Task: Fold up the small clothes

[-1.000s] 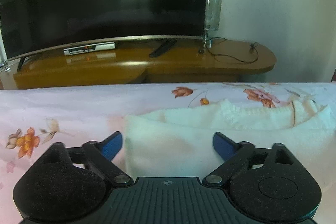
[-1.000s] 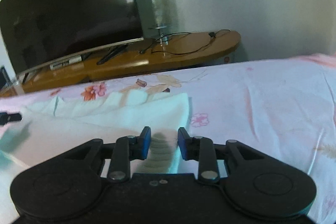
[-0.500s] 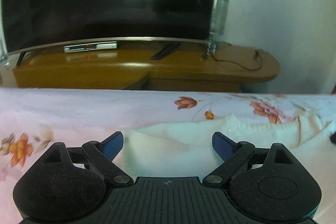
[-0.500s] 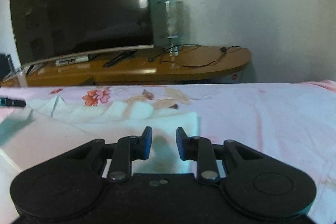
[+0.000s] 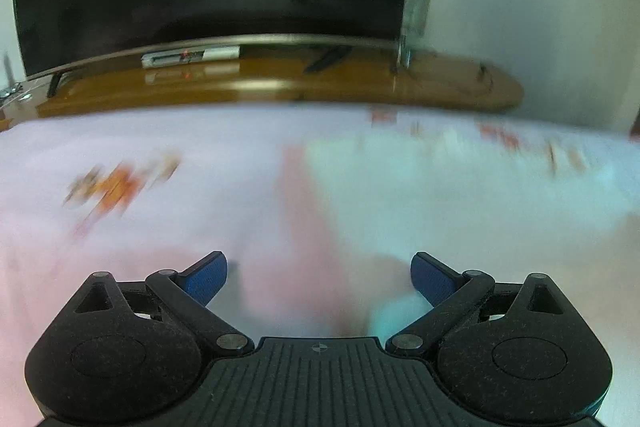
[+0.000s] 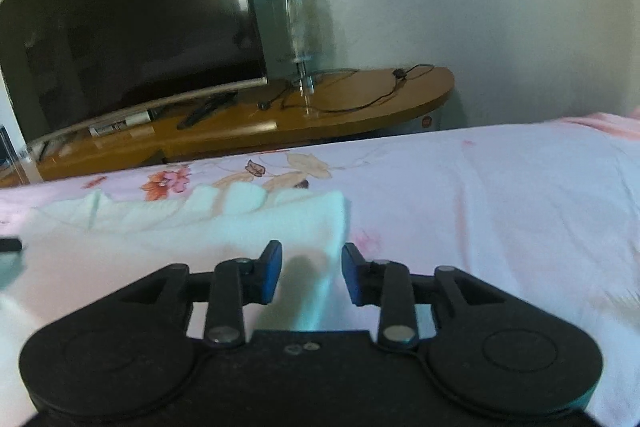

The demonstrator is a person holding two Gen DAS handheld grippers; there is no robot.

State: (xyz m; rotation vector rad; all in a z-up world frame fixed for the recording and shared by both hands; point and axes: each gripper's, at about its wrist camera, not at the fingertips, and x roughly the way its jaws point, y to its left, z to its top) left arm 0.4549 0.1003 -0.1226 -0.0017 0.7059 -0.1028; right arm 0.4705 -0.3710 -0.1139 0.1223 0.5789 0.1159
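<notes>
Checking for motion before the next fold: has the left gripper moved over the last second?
Yes. The left gripper has shifted left: against the bedsheet, the white sweater now lies mostly right of its open jaws, and the view is motion-blurred.

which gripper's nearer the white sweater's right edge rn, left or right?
Right. The right gripper hangs directly over the white sweater's right edge, jaws open. The left gripper, open, sits at the opposite edge, mostly over pink bedsheet; that view is blurred.
</notes>
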